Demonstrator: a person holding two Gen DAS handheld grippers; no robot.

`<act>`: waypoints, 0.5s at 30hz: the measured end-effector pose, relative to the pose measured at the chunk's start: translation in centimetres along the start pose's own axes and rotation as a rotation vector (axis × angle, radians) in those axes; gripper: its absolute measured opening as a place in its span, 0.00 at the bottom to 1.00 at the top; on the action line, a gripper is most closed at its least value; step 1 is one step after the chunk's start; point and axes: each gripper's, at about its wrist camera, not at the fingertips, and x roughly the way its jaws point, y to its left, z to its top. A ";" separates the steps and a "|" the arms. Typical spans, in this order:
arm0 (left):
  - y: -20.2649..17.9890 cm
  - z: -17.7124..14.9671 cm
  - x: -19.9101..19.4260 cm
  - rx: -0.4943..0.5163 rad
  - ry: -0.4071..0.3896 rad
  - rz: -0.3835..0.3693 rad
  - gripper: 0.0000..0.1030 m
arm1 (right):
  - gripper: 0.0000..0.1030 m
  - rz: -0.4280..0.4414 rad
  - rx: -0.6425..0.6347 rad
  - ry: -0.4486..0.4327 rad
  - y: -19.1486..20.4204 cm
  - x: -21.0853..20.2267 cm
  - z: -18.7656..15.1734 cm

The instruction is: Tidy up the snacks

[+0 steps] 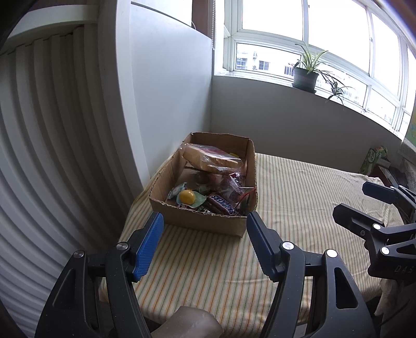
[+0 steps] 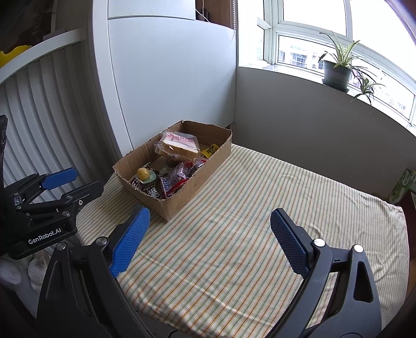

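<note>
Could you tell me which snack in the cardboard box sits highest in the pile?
The clear-wrapped sponge cake at the far end of the cardboard box; it rests above the Snickers bar and yellow jelly cup, which lie lower.

This is a home, most likely a bedroom. A bed (image 2: 260, 208) covered with a striped sheet fills the corner below a wide bay window (image 2: 312, 20), where a potted spider plant (image 2: 336, 70) sits on the sill. A white ribbed wardrobe door (image 1: 39, 130) stands beside the bed, and apartment blocks show through the glass.
</note>
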 end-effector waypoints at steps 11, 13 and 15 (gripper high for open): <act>-0.5 -0.1 -0.3 0.002 -0.002 0.005 0.64 | 0.94 -0.002 0.007 -0.003 -0.1 -0.3 -0.4; -0.5 -0.2 -0.2 0.001 0.001 0.007 0.65 | 0.94 -0.004 0.009 0.000 -0.1 -0.3 -0.5; -0.5 -0.2 -0.1 -0.001 0.002 0.008 0.65 | 0.94 -0.007 0.012 0.001 -0.2 -0.2 -0.6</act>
